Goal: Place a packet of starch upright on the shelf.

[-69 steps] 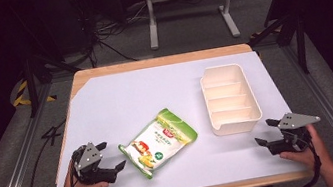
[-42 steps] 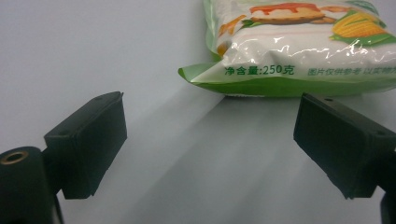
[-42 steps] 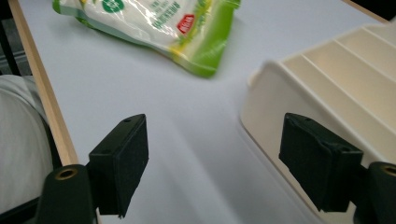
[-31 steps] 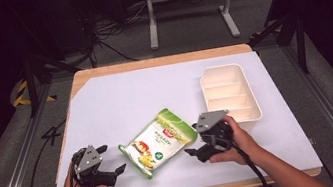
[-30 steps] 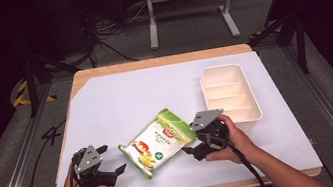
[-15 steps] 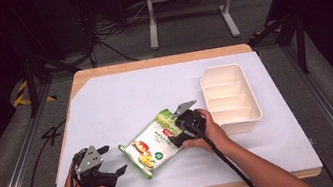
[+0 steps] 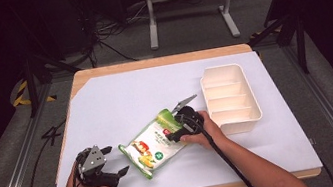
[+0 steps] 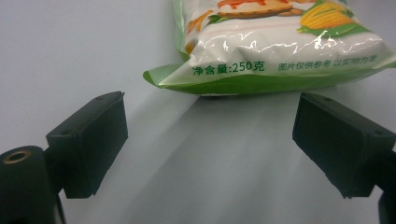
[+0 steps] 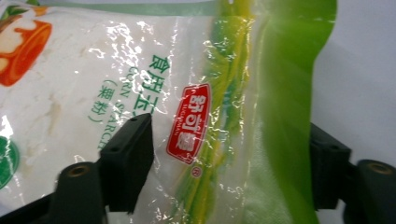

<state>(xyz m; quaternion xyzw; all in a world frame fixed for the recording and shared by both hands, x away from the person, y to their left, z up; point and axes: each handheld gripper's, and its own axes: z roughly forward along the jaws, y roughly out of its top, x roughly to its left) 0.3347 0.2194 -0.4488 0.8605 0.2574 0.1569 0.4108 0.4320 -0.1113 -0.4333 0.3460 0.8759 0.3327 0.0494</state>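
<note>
Near the table's (image 7: 104,98) front edge, toward six o'clock, we see a green-and-white starch bag (image 7: 154,142) lying flat and slantwise. Our right gripper (image 7: 180,127) straddles the bag's upper green end at its two o'clock corner, jaws spread, one over the printed face and one past the edge, not yet closed on it; the forearm reaches in from five o'clock. Our left gripper (image 7: 109,160) rests at eight o'clock, jaws wide apart and holding nothing, just short of the bag. A white divided tray (image 7: 230,96) stands at three o'clock.
</note>
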